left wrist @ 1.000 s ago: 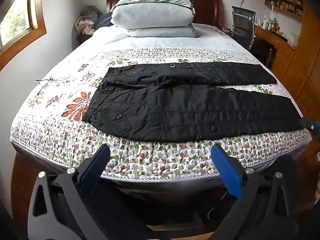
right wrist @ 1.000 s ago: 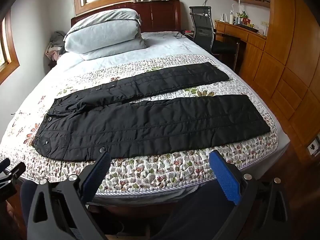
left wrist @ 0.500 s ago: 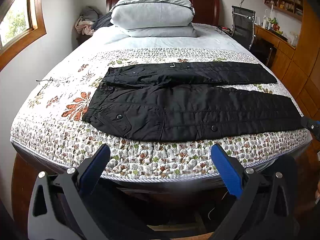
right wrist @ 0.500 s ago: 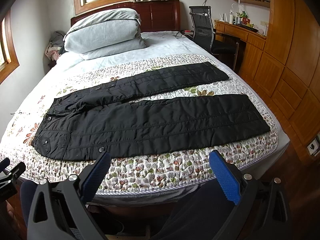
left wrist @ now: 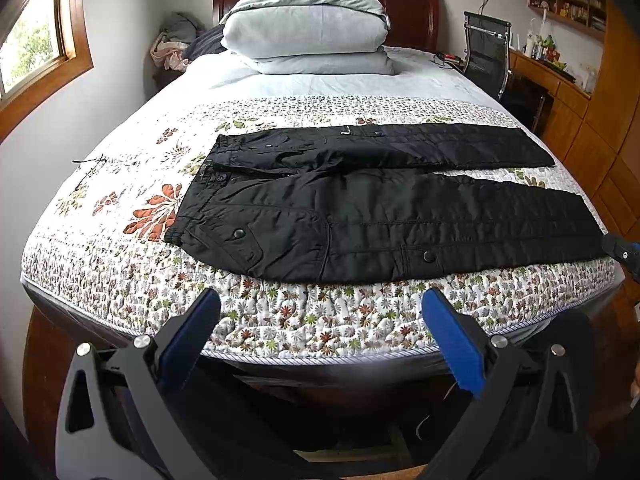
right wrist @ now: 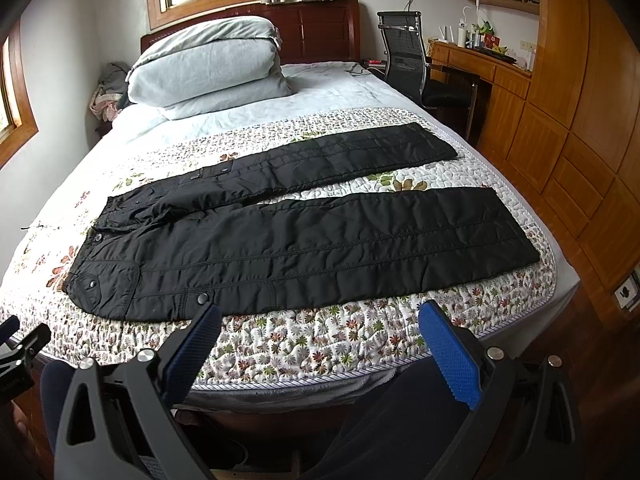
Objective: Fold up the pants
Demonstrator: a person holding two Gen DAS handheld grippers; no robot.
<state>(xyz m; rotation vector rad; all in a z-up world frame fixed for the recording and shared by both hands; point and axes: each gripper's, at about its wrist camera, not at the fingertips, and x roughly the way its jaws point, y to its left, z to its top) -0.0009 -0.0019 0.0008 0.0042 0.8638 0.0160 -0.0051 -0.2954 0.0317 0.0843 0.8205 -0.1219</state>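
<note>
Black quilted pants [left wrist: 380, 216] lie flat on the floral quilt [left wrist: 120, 184], waistband to the left, both legs spread apart toward the right. They also show in the right wrist view [right wrist: 304, 248]. My left gripper [left wrist: 320, 312] is open and empty, held below the bed's near edge in front of the near leg. My right gripper [right wrist: 318, 322] is open and empty, also at the near edge, below the near leg. The left gripper's tip shows at the far left of the right wrist view [right wrist: 20, 344].
A folded grey duvet [left wrist: 308, 32] lies at the head of the bed. A black office chair [right wrist: 408, 56] and wooden desk [right wrist: 484, 68] stand to the right. Wooden cabinets [right wrist: 580, 120] line the right wall. Clothes are piled in the far left corner [left wrist: 172, 48].
Both views have shifted slightly closer to the bed; the pants have not moved and both grippers stay open.
</note>
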